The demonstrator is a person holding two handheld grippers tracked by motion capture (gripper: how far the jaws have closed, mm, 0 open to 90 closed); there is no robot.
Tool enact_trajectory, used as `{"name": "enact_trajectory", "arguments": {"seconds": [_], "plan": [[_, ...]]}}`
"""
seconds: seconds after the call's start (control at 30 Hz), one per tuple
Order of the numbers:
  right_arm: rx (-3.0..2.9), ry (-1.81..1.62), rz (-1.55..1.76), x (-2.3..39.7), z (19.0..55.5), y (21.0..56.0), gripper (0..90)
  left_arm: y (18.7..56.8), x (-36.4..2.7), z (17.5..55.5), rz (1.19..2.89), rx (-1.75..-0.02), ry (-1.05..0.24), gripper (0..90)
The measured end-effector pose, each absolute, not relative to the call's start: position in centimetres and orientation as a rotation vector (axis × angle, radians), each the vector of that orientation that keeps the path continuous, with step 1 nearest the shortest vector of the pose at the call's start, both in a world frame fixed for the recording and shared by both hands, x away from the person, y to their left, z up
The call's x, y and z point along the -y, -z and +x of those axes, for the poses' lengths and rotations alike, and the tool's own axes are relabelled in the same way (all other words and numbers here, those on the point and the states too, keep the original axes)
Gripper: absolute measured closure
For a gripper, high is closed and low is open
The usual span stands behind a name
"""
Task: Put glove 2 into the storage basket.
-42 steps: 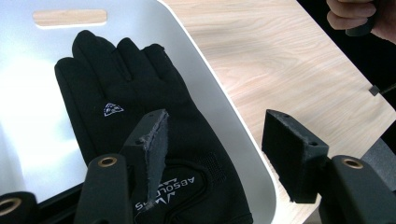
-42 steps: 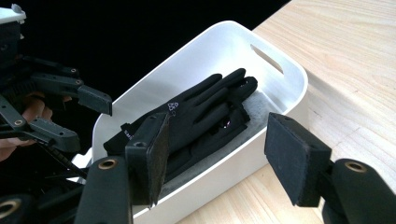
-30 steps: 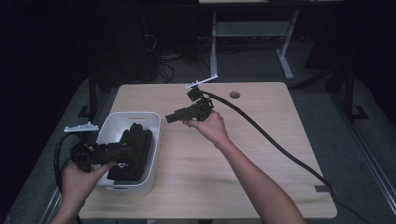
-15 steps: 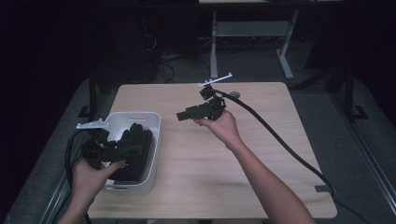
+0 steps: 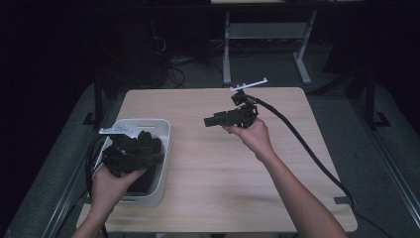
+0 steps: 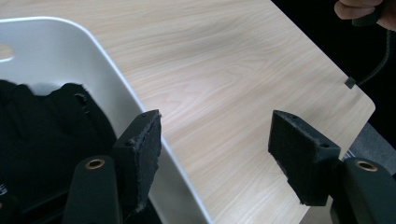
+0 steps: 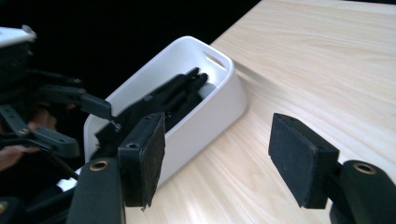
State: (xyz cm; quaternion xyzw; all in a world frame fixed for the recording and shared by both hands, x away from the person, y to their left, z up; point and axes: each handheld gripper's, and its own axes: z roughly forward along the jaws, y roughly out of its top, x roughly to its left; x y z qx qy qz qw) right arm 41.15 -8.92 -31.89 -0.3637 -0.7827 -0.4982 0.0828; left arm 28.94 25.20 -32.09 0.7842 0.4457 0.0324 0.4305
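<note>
A white bin [image 5: 164, 130] stands at the table's left, with black glove-like fabric [image 7: 177, 91] lying inside it. My left gripper [image 5: 151, 154] hovers over the bin, pointing right. In the left gripper view [image 6: 215, 154] its jaws are open; they have just been opening a little. The bin's rim [image 6: 116, 79] runs below them and the dark fabric [image 6: 46, 126] lies at the left. My right gripper [image 5: 208, 120] is held above mid-table and points left at the bin [image 7: 224, 93]. Its jaws [image 7: 217, 154] are open with nothing between them.
The bare wooden table [image 5: 223, 173] spreads right of the bin. A thick black cable [image 5: 307, 148] trails from the right gripper over the table's right side. In the right gripper view, the left gripper [image 7: 93, 128] shows above the bin. Desk legs and cables stand beyond the far edge.
The left hand has slid right, bringing its gripper over the bin. The right hand has moved right across the table's middle. Both pairs of jaws stay apart.
</note>
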Motion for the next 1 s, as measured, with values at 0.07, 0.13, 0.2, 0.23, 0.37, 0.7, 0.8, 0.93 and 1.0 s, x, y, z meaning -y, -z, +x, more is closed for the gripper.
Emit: {"name": "enact_trajectory", "arguments": {"seconds": [0.07,0.13,0.2,0.23,0.37,0.7,0.8,0.93,1.0], "plan": [[2.304,1.511,-1.104,9.8,41.0,31.9,35.9,32.0,-24.8,29.0,1.958,-1.1,-0.082,34.1],[2.329,1.498,-1.123,10.4,40.9,31.9,35.9,31.9,-24.4,29.1,1.963,-1.093,-0.08,33.9],[2.298,1.525,-1.132,11.2,40.8,32.1,35.9,31.9,-24.0,29.2,1.969,-1.085,-0.078,33.9],[2.313,1.511,-1.14,11.5,40.8,32.2,35.6,31.9,-23.8,29.3,1.971,-1.083,-0.077,33.8],[2.282,1.524,-1.167,12.7,40.5,32.5,35.7,31.8,-23.0,29.5,1.977,-1.07,-0.068,33.6],[2.251,1.532,-1.234,15.9,39.6,33.5,35.5,31.8,-20.6,30.0,1.999,-1.03,-0.049,33.2],[2.243,1.543,-1.247,16.8,39.4,33.7,35.3,31.9,-20.0,30.1,2.008,-1.017,-0.044,33.1],[2.233,1.545,-1.271,17.9,39.0,34.1,34.8,32.0,-19.2,30.3,2.02,-1.003,-0.037,33.0],[2.221,1.543,-1.29,18.5,38.8,34.2,34.5,32.1,-18.9,30.4,2.028,-0.993,-0.031,33.0]]}}
